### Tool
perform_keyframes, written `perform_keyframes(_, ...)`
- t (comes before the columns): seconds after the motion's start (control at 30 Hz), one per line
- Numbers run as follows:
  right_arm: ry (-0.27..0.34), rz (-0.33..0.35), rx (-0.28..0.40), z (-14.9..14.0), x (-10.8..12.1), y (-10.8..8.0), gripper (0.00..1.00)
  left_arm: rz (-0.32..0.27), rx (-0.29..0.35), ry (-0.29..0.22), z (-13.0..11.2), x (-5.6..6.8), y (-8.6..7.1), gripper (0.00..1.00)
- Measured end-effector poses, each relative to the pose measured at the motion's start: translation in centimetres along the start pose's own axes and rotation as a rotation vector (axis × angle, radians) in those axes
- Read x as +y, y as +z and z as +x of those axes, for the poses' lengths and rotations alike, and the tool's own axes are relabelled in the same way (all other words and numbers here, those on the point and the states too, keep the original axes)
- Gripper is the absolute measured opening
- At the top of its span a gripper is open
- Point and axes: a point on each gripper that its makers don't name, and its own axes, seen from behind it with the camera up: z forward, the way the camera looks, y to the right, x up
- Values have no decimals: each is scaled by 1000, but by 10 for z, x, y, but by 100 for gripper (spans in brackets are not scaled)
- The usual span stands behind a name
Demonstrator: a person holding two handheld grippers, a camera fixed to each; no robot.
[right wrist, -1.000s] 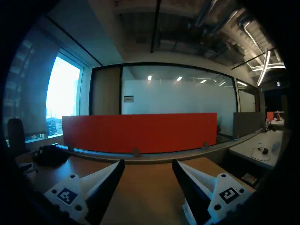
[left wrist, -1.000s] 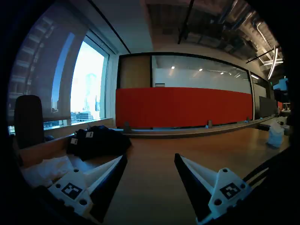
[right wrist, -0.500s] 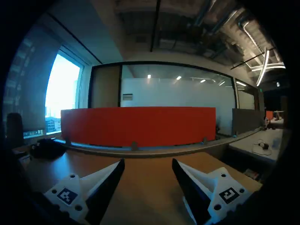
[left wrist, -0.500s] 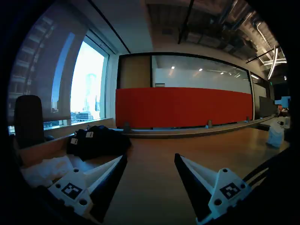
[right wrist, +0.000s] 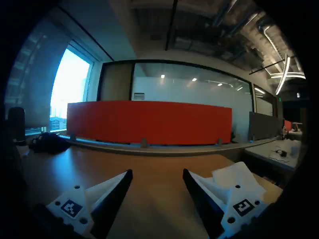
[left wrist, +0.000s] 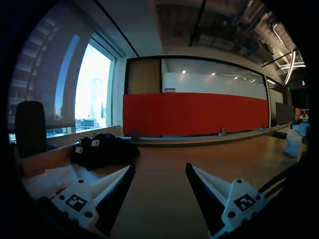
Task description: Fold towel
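Right gripper gapes empty, white towel lying just beyond its right-hand finger

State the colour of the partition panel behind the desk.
Red; the partition panel shows best in the left gripper view.

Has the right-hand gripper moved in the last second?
Yes. The right gripper has tipped downward: the red partition sits higher in its view, and a white towel now shows.
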Motion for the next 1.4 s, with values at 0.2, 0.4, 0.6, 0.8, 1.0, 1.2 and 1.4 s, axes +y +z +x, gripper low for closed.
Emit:
perform_keyframes(0.2, -16, 20, -10, -19, -8, 2, 98, 0, 0, 0, 0, -1, 0, 93)
perform_keyframes(0.4, 1, 29, -6, -29, -8, 3, 98, 0, 0, 0, -1, 0, -1, 93)
perform_keyframes(0.6, 25, 23, 1, -31, -2, 2, 98, 0, 0, 0, -1, 0, -1, 93)
perform_keyframes(0.8, 38, 33, 19, -30, -1, 0, 98, 0, 0, 0, -1, 0, -1, 93)
perform_keyframes(1.0, 36, 44, 22, -27, -2, -2, 98, 0, 0, 0, 0, 0, -2, 93)
perform_keyframes(1.2, 41, 40, 22, -26, -1, -3, 98, 0, 0, 0, 0, 0, -2, 93)
perform_keyframes(1.4, 44, 41, 21, -26, -1, -4, 98, 0, 0, 0, 0, 0, -2, 93)
